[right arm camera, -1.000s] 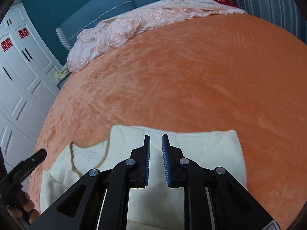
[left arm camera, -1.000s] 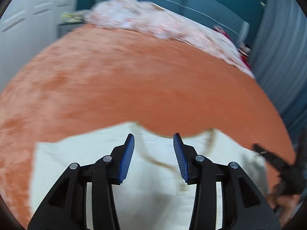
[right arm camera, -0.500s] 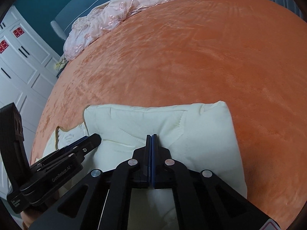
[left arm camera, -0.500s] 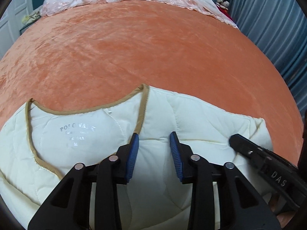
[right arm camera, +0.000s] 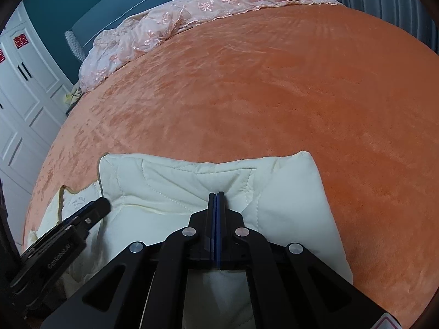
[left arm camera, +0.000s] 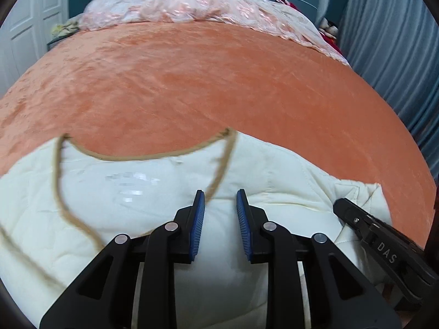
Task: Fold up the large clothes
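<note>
Directly below both tools, the cream jacket spans lower frame left to right; left gripper gapes above its collar, right gripper is pressed closed over the folded sleeve, whether pinching cloth I cannot tell.

An orange plush bedspread covers the bed, with a pink lace quilt bunched at the far end against a teal padded headboard; white wardrobe doors stand left, blue-grey curtains hang right
</note>
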A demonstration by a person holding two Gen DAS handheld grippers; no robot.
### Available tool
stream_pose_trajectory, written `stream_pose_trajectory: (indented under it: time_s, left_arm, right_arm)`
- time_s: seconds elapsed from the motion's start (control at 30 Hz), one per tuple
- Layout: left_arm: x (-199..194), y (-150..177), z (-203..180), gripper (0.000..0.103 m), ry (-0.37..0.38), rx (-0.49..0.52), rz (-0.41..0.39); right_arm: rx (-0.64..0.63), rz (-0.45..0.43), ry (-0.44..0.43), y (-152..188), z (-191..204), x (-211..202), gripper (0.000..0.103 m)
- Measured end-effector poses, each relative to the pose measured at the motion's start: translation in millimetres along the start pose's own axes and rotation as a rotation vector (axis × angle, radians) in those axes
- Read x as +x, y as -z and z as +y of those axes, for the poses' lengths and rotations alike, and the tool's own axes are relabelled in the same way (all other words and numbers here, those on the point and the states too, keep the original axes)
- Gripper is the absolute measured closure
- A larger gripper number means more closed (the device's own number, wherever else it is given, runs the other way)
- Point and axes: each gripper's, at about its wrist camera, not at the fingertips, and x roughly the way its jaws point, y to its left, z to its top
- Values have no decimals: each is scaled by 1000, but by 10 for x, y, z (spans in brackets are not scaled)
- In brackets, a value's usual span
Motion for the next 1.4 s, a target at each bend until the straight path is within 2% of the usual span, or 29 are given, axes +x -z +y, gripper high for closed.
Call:
stream_pose_trajectory:
  time_s: [0.03,0.07,0.1,0.13,0.17,0.23,0.3,0.37,0.43,0.5,0.6,0.73,0.87,1.03,1.2,1.4]
  left_arm:
    - [-132,-3,78,74,-3,-23,-24]
    - [-283,-43,202,73,24,-47,-45]
    - [-393,-91,321,72,21,-60,-55]
    - [-483,-145,448,73,-6,-64,-58]
    - [-549,-201,578,73,-32,-65,-58]
    - [-571,-301,826,73,-82,-63,-24]
    - [-475,-345,1004,74,-122,-59,40]
    - [-354,-340,1119,74,-125,-63,107]
    - [-246,-282,1163,74,-122,-63,152]
    - [-186,-208,1181,74,-130,-49,158]
    - [-122,-87,1189,73,-136,-23,139]
    - [-50,29,1181,73,-155,9,75]
    - [-17,52,1172,72,-171,16,32]
    - [1,33,1273,71,-150,-34,3]
    - [26,51,1223,71,-193,-20,-25]
    - [70,81,1117,71,-261,37,-36]
  right_arm:
    - [6,-30,67,-33,-1,-118,103]
    - [8,-84,137,-50,14,-284,103]
    - [6,-135,162,-61,46,-461,98]
    - [-2,-161,145,-72,107,-590,89]
    - [-17,-168,101,-94,195,-690,89]
    - [-72,-126,1,-122,491,-739,89]
    - [-149,-30,-99,-112,878,-602,89]
    - [-207,69,-185,-42,1231,-378,89]
    - [-286,119,-171,69,1528,-153,89]
    - [-331,166,-161,183,1696,56,89]
    - [-350,234,-141,329,1721,346,91]
    - [-271,213,-199,381,1549,446,103]
    - [-211,182,-233,391,1428,495,103]
    - [-243,90,-148,383,1516,478,103]
    - [-213,24,-86,349,1474,481,103]
    - [-238,26,-62,345,1484,541,103]
